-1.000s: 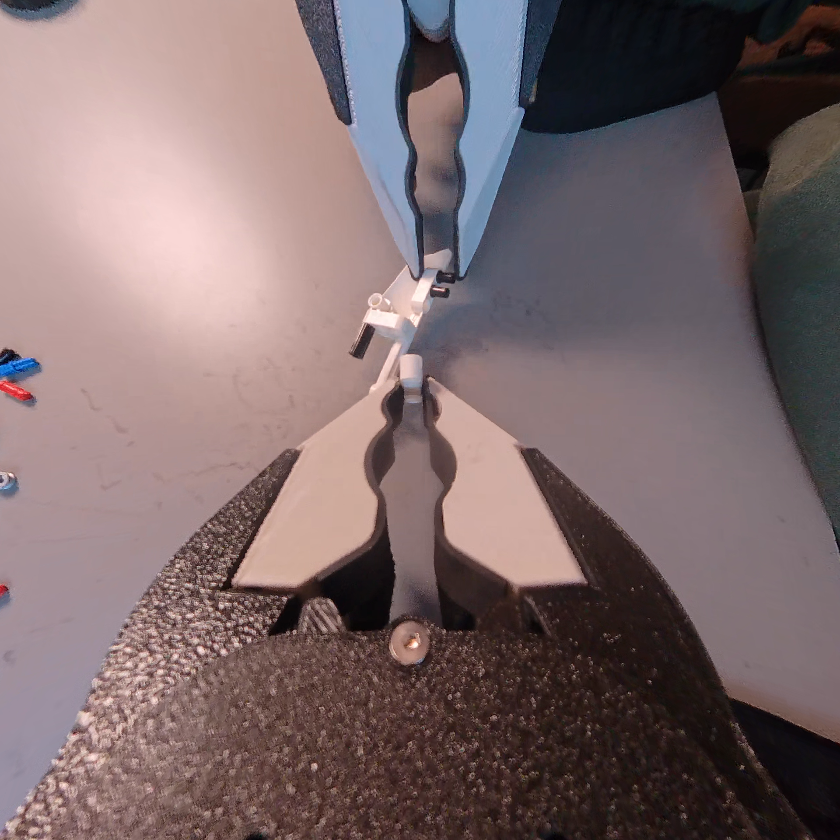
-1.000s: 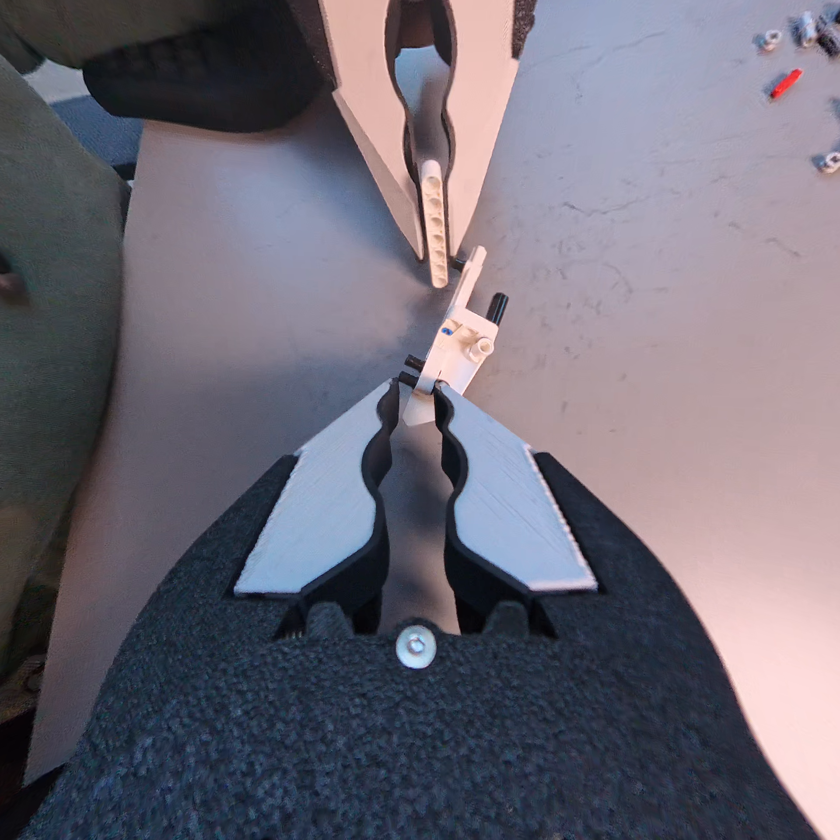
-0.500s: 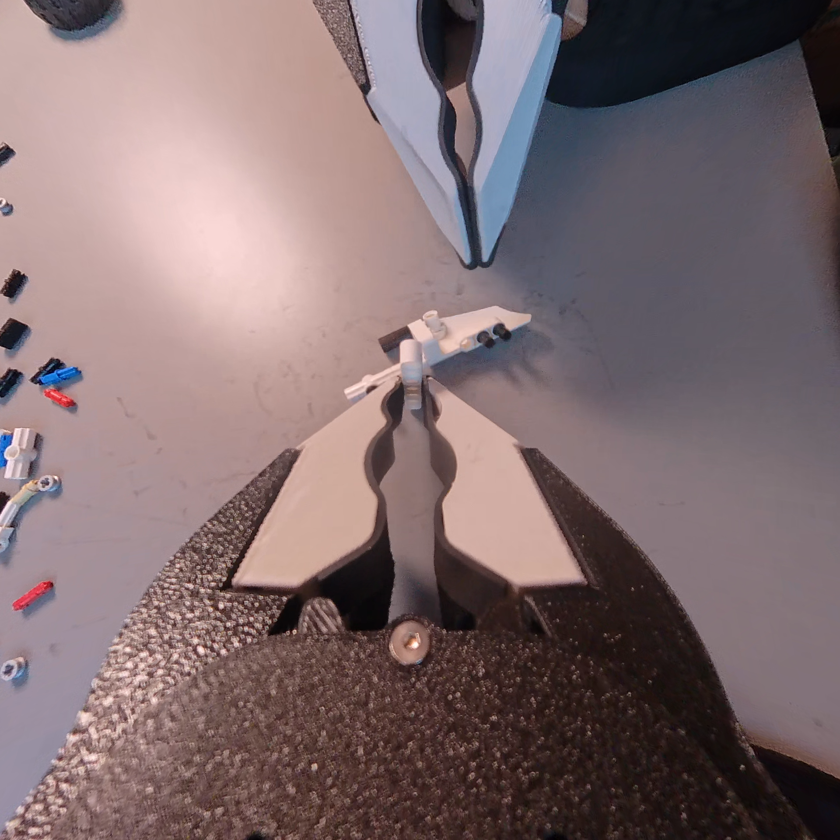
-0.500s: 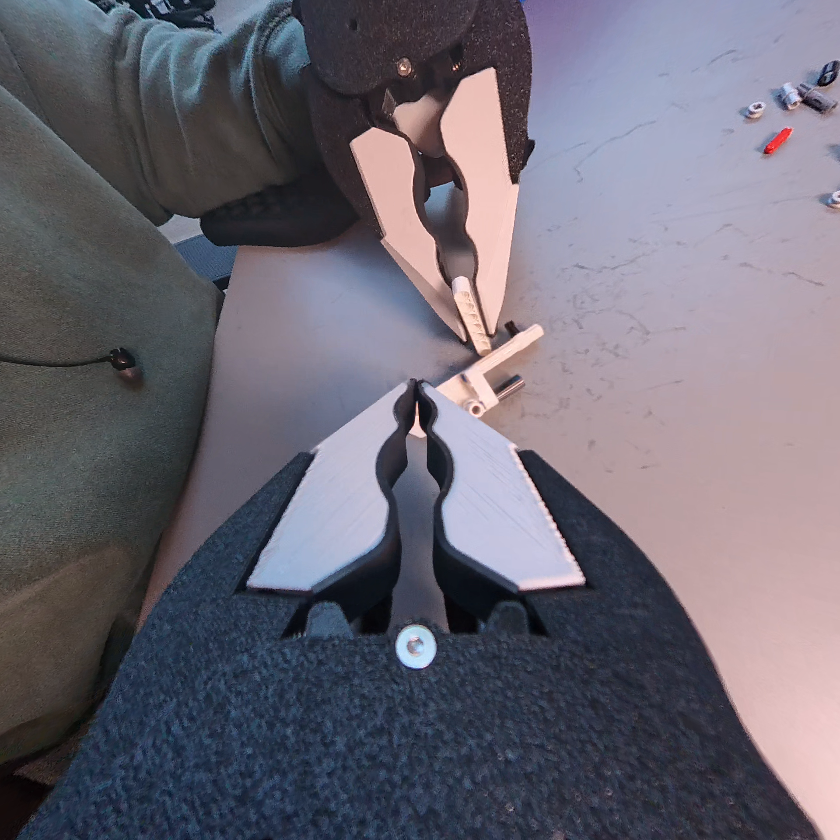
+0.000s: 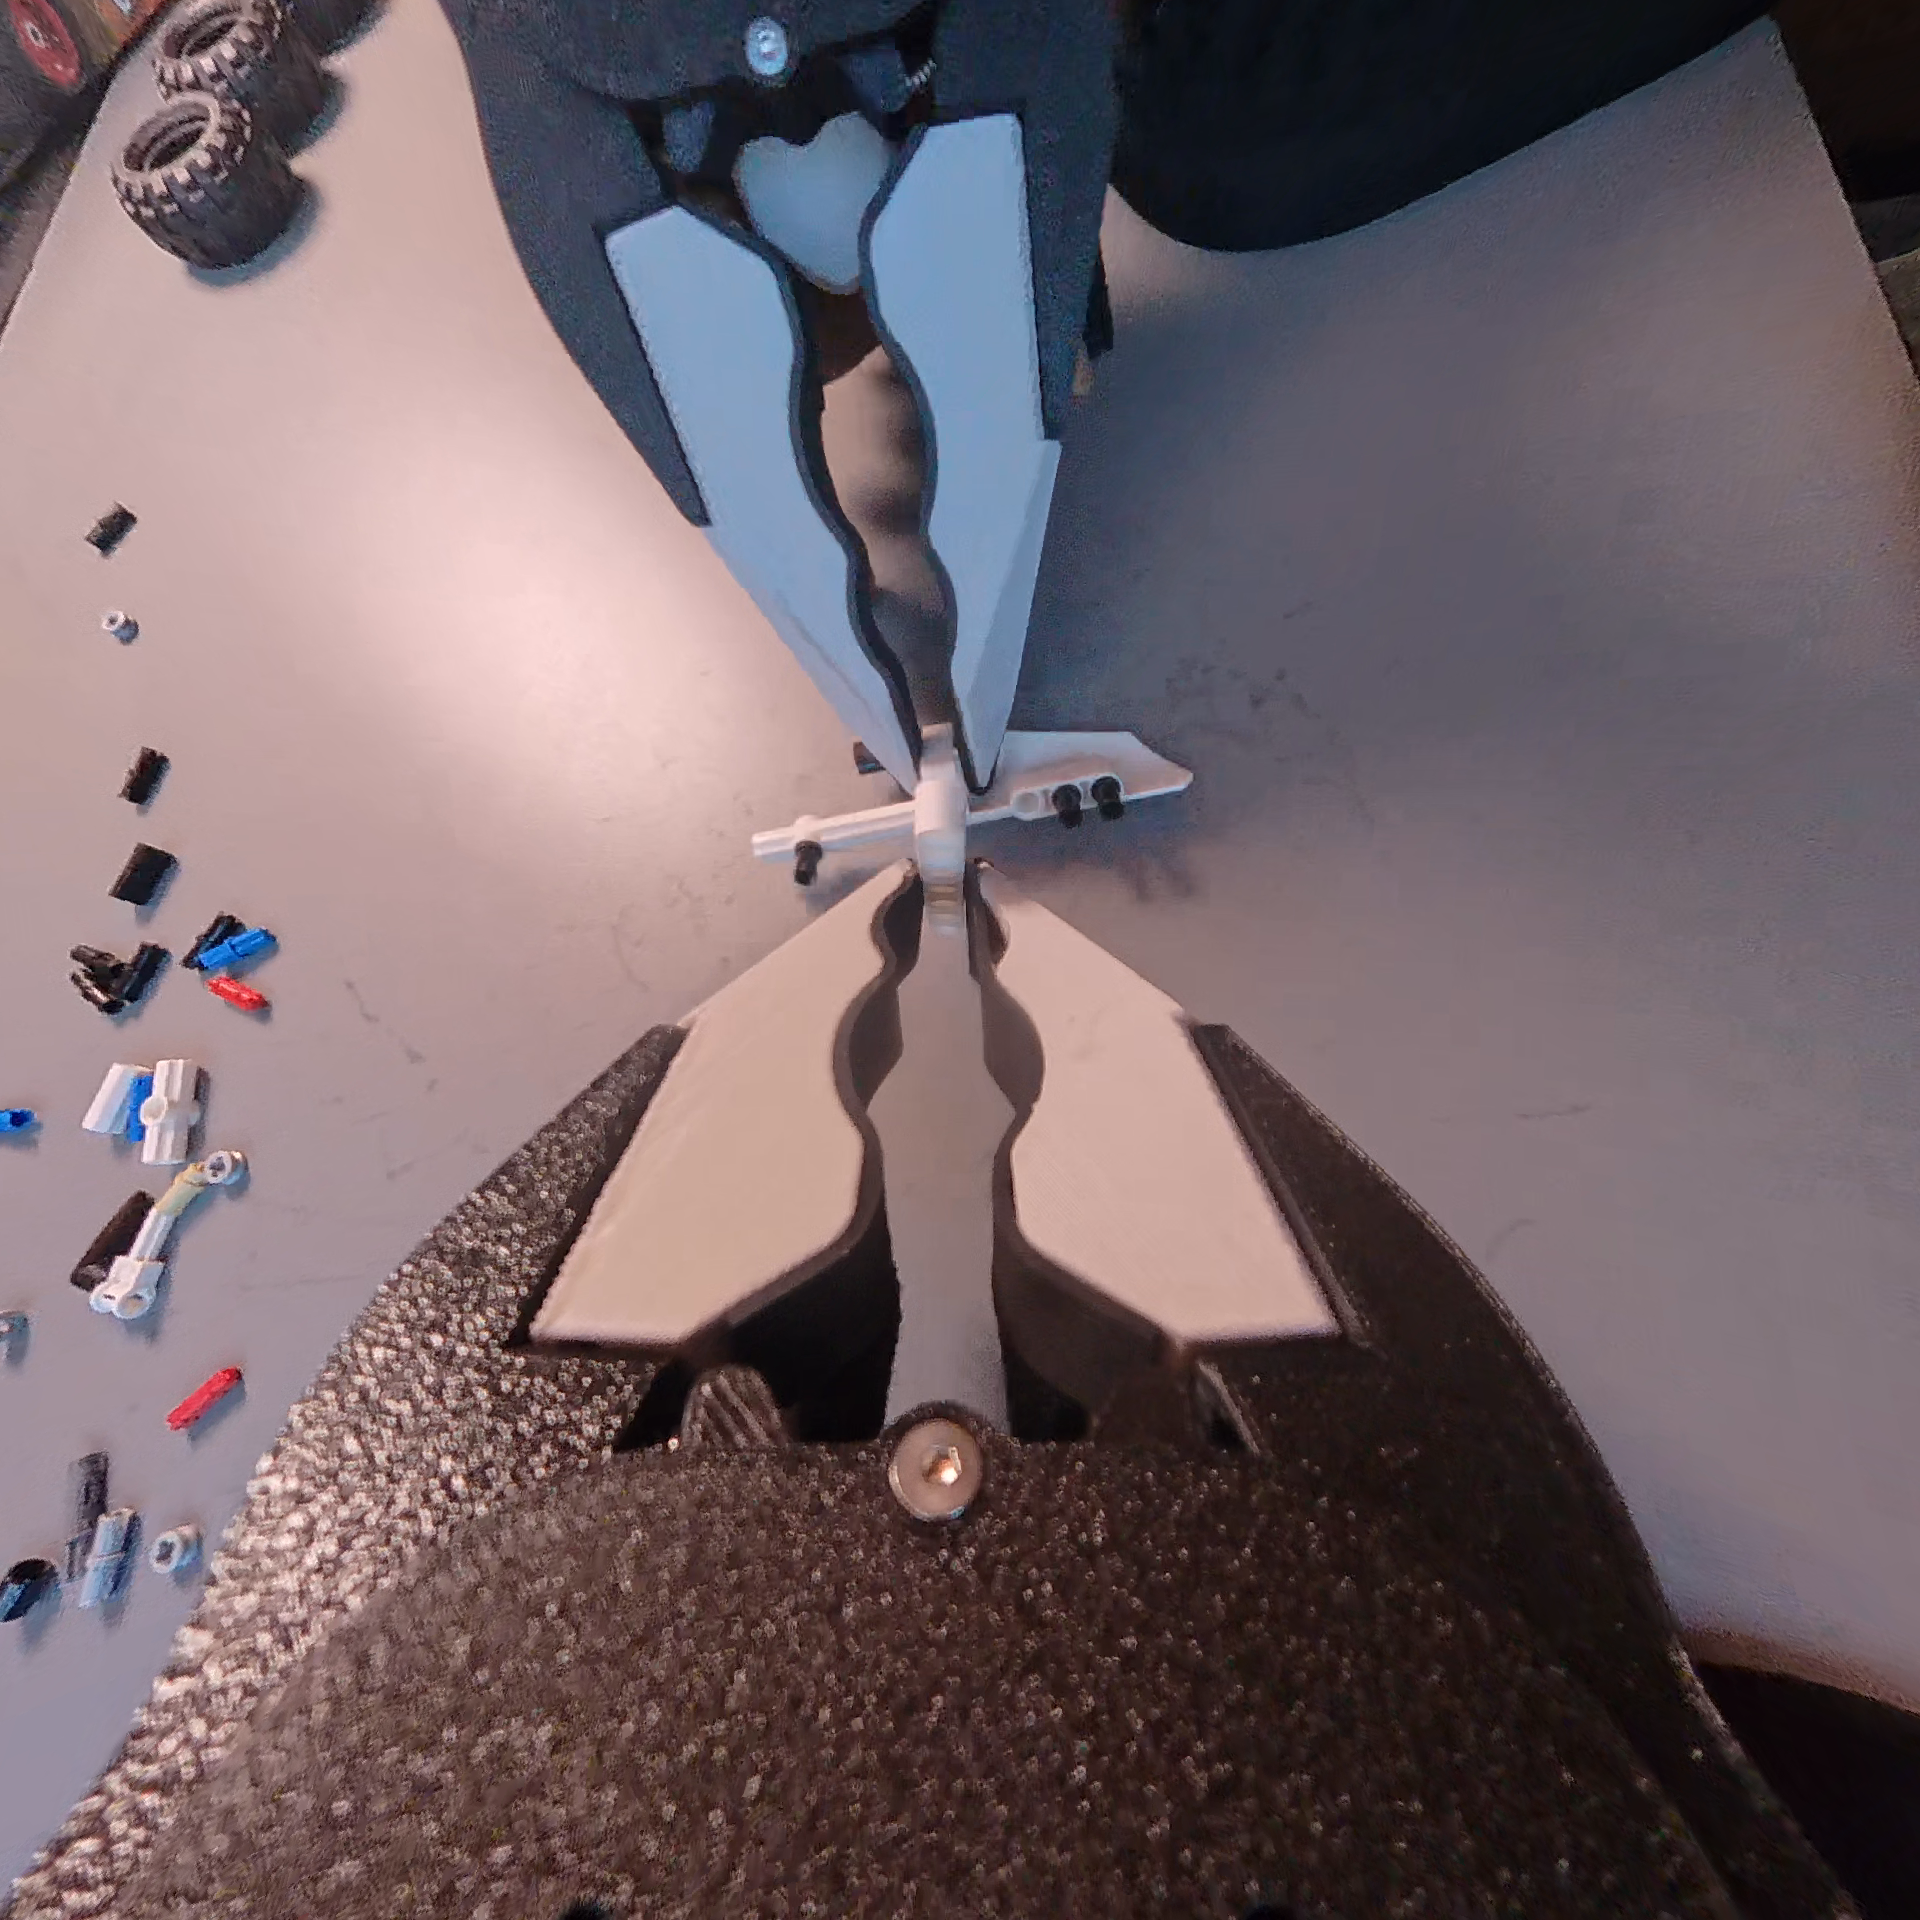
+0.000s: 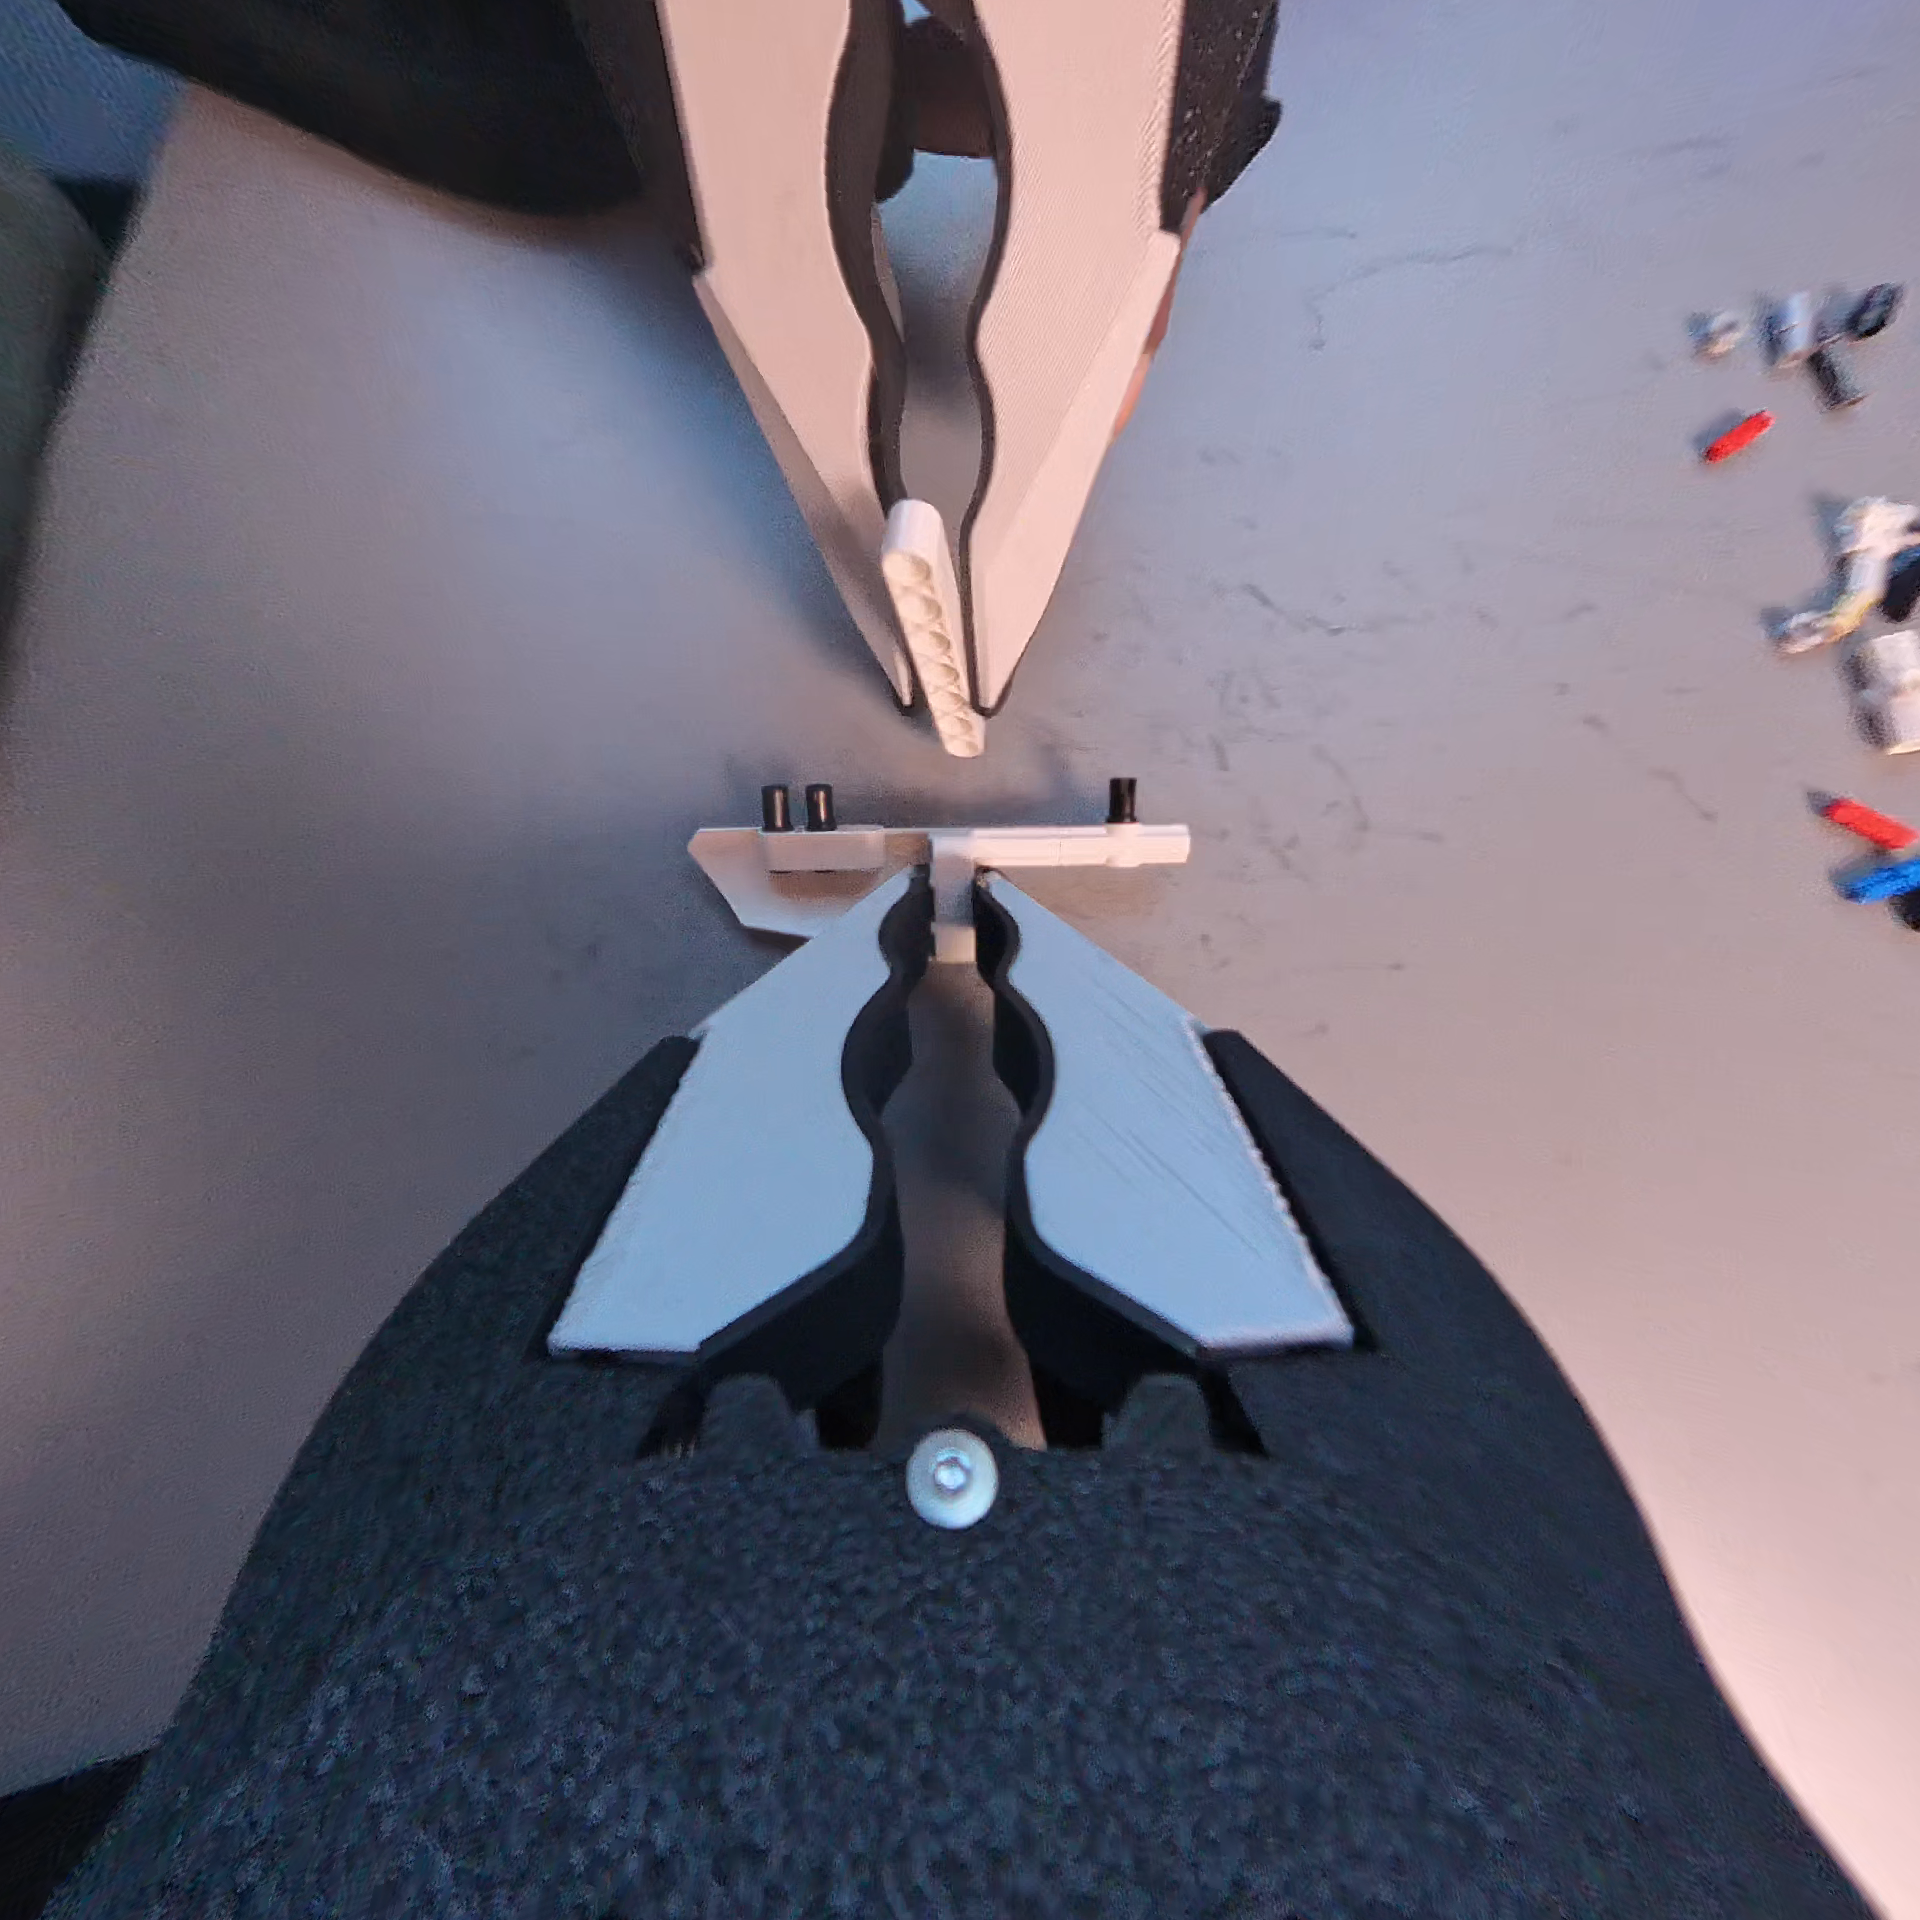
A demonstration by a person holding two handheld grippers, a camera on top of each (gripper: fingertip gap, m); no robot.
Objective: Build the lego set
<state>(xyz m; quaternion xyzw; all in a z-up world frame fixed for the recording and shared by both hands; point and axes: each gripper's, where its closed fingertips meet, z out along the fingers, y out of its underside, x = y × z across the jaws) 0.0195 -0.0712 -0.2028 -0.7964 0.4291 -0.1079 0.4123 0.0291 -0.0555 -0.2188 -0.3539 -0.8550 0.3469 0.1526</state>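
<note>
Black pebbled gripper (image 5: 940, 883) bodies, 2 pale fingers each, perhaps rubber-lined.

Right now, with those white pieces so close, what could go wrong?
The left gripper pinches the white beam only near its fingers' tips, so it may pivot when pressed. The right gripper holds the white assembly by a small stub; pushing onto its black pins could twist it loose.

Loose pieces (image 6: 1860, 623) blurred, perhaps connectors, tyres (image 5: 208, 197) edge-cropped
</note>
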